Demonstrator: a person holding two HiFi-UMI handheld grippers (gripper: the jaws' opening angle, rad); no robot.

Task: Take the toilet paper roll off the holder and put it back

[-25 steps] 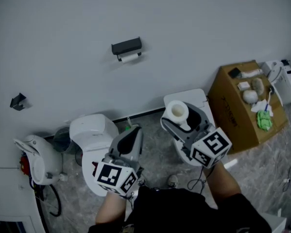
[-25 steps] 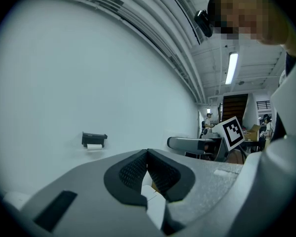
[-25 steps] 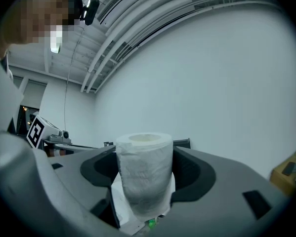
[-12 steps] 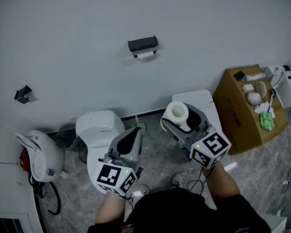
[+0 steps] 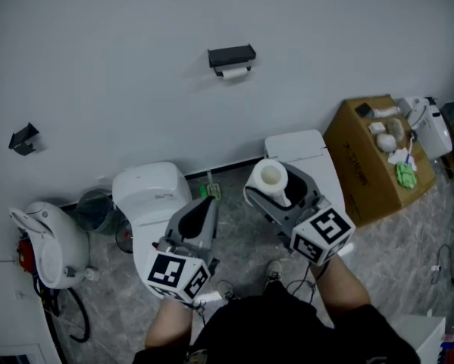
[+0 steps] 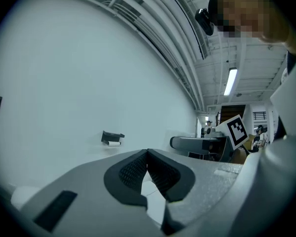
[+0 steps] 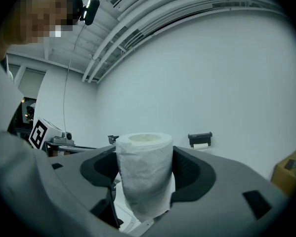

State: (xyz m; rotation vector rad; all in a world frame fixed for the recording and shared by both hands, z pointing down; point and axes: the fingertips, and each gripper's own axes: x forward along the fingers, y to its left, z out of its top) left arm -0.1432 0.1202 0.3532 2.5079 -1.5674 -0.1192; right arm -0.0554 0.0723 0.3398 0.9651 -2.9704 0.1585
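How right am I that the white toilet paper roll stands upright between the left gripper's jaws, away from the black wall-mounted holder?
Wrong gripper. The white toilet paper roll stands upright between the jaws of the right gripper, as the right gripper view shows. The left gripper is shut on nothing. The roll is indeed away from the black wall-mounted holder.

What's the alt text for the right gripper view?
The right claw grips a white toilet paper roll, which stands upright between its jaws with the core end facing up. Beyond it, a black holder with something white under it is mounted on a plain pale wall.
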